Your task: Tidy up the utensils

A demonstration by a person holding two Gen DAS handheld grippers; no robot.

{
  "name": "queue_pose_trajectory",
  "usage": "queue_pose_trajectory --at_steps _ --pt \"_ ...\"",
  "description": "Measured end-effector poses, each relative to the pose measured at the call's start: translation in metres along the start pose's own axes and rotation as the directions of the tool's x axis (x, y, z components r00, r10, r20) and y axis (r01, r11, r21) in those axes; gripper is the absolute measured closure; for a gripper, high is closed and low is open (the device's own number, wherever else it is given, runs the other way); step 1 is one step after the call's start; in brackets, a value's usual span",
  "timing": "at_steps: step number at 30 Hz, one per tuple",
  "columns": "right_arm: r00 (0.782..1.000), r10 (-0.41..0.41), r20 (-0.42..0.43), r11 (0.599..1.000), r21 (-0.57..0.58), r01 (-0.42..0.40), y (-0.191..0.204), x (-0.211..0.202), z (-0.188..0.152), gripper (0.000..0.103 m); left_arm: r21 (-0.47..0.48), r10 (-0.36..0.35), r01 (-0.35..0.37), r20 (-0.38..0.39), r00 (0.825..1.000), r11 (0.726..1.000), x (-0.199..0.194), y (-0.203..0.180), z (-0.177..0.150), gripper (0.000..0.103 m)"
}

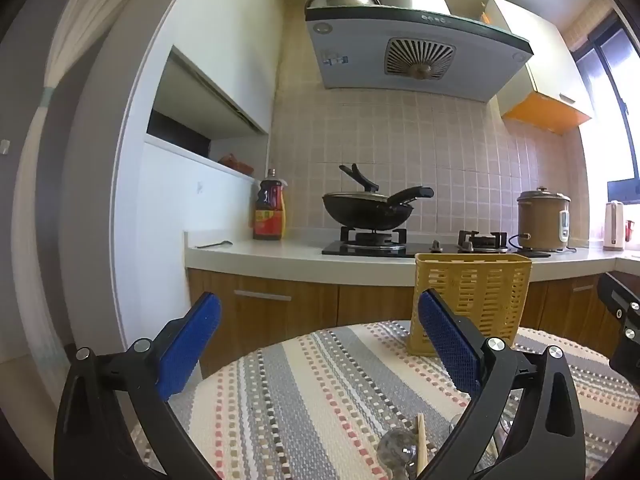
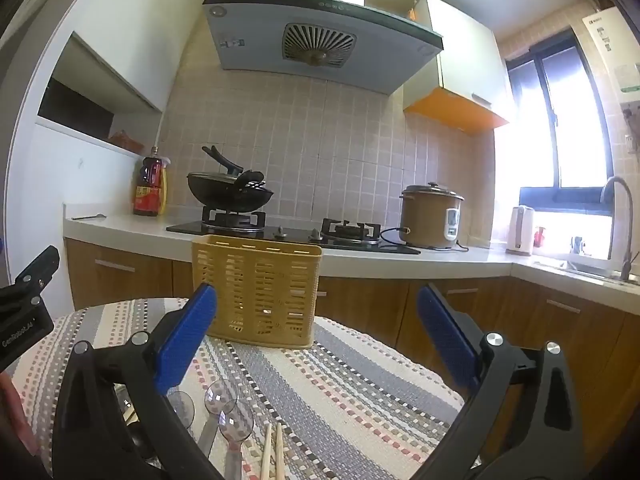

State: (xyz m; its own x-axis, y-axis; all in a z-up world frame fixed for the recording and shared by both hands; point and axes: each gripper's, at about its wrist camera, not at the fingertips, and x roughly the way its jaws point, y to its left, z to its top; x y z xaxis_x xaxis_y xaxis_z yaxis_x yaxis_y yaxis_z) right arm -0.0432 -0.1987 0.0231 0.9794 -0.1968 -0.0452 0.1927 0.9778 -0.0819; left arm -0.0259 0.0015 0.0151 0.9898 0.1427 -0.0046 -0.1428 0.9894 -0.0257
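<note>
Both tools stood wide open and level over a round tabletop (image 2: 360, 392) covered with a striped woven cloth, and neither had hold of anything.

The left tool (image 1: 320, 320) had its blue pads spread far apart with only cloth and the kitchen cabinets showing between them. The yellow slotted utensil basket (image 1: 480, 292) stood upright at the far edge of the tabletop, ahead of this tool and off to its right, partly hidden behind the right pad. Close under the tool, at the bottom of the left wrist view, lay the end of a wooden chopstick (image 1: 421, 448) beside a clear plastic spoon bowl (image 1: 394, 450); both were near the wrist end, well short of the fingertips.

The right tool (image 2: 318, 318) also gaped fully. The same basket (image 2: 260, 288) stood ahead of it and to its left, its lower left corner hidden behind the left pad. On the cloth below and left of centre lay clear plastic spoons (image 2: 236, 424) and a pair of chopsticks (image 2: 272, 452), side by side, lying low between the jaws, untouched. The left tool's black body showed at the left edge.
</note>
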Motion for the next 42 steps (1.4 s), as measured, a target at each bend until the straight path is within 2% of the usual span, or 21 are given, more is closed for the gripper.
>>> queue_pose_trajectory --at_steps 9,18,42 --pt "1.000 -0.011 -0.019 1.000 0.010 0.011 -0.004 0.002 -0.001 0.007 0.032 -0.002 0.002 -0.003 1.000 0.999 -0.001 -0.006 -0.001 0.007" --pt "1.000 -0.011 -0.014 1.000 0.008 0.011 -0.006 0.002 -0.004 0.007 0.003 0.019 -0.019 -0.040 0.999 1.000 0.006 0.001 -0.002 0.007" --pt "0.999 -0.011 -0.034 1.000 0.024 0.012 -0.001 0.007 -0.005 0.007 -0.006 0.024 -0.025 -0.052 0.998 1.000 0.009 0.004 -0.001 0.007"
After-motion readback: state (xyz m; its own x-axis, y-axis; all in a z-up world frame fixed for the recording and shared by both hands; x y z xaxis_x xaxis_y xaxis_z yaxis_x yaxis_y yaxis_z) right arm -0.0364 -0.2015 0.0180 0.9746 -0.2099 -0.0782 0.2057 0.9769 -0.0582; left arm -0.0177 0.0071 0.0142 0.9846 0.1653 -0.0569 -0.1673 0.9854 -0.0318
